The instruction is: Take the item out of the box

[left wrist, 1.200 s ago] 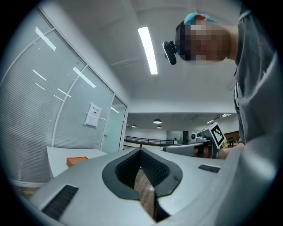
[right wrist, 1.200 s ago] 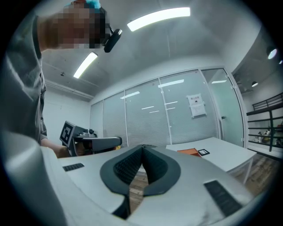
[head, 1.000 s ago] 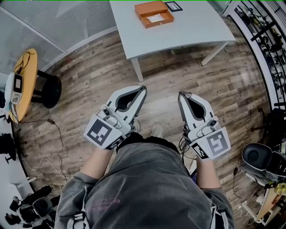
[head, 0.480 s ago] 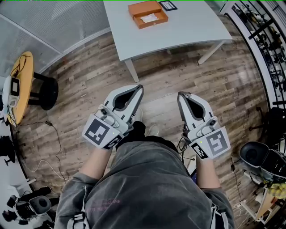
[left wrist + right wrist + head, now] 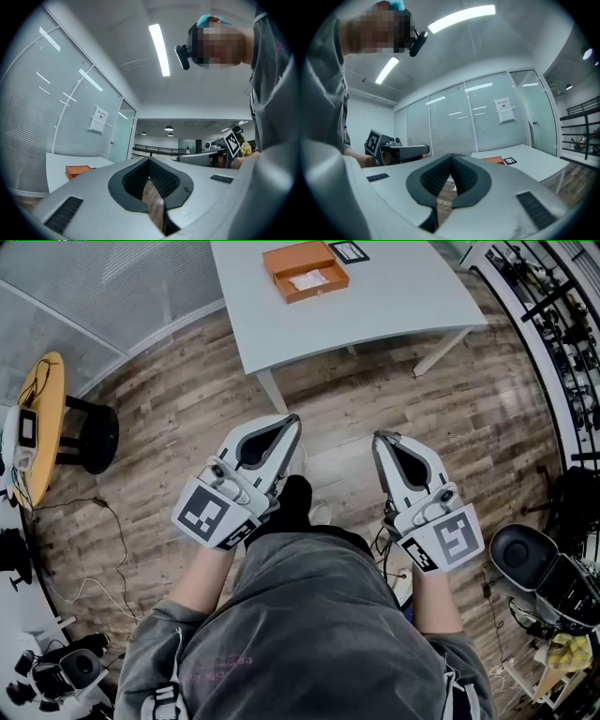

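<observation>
Orange box (image 5: 304, 271), twelve o'clock on the bench (image 5: 403, 306), untouched; left gripper (image 5: 293, 422) and right gripper (image 5: 379, 438) hover short, fingers (image 5: 84, 197) pressed together.

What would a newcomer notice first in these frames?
The left gripper and right gripper dominate the head view, held side by side above the wood floor, both shut and empty. Beyond them, at the top of that view, an open orange box with a white item inside sits on the white table.
</observation>
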